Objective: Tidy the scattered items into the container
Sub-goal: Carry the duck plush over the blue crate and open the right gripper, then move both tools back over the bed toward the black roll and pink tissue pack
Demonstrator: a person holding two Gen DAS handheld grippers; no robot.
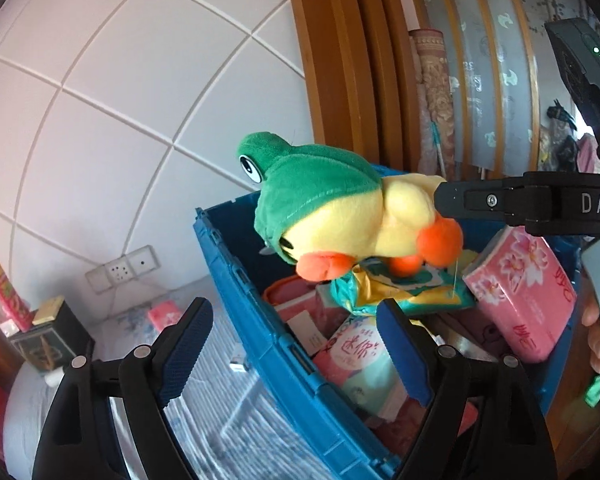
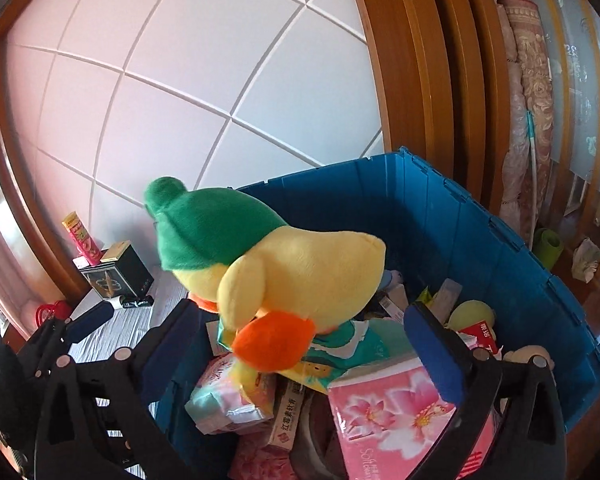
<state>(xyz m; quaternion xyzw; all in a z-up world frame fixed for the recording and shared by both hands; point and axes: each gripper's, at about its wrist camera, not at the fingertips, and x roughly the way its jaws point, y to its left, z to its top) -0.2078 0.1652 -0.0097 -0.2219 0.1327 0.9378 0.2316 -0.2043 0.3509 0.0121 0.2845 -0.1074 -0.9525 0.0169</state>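
A plush duck (image 1: pixel 340 220) with a green frog hood is over the blue crate (image 1: pixel 236 280), feet down on or just above a green-yellow packet (image 1: pixel 384 292); which one I cannot tell. My right gripper (image 2: pixel 300 348) stands wide open with the duck (image 2: pixel 300 276) between its fingers, the pads off it. From the left wrist view, one of its black fingers (image 1: pixel 500 204) reaches the duck's tail. My left gripper (image 1: pixel 296 344) is open and empty, straddling the crate's near-left wall. The crate (image 2: pixel 480 240) holds a pink tissue pack (image 2: pixel 392 412) and several other packets.
A black tin (image 2: pixel 116 272) and a pink tube (image 2: pixel 82 236) stand by the tiled wall on the striped cloth (image 1: pixel 220 400) left of the crate. A wooden door frame (image 2: pixel 412 80) and a rolled carpet (image 2: pixel 528 100) stand behind. A person's fingers (image 1: pixel 598 340) show at the right edge.
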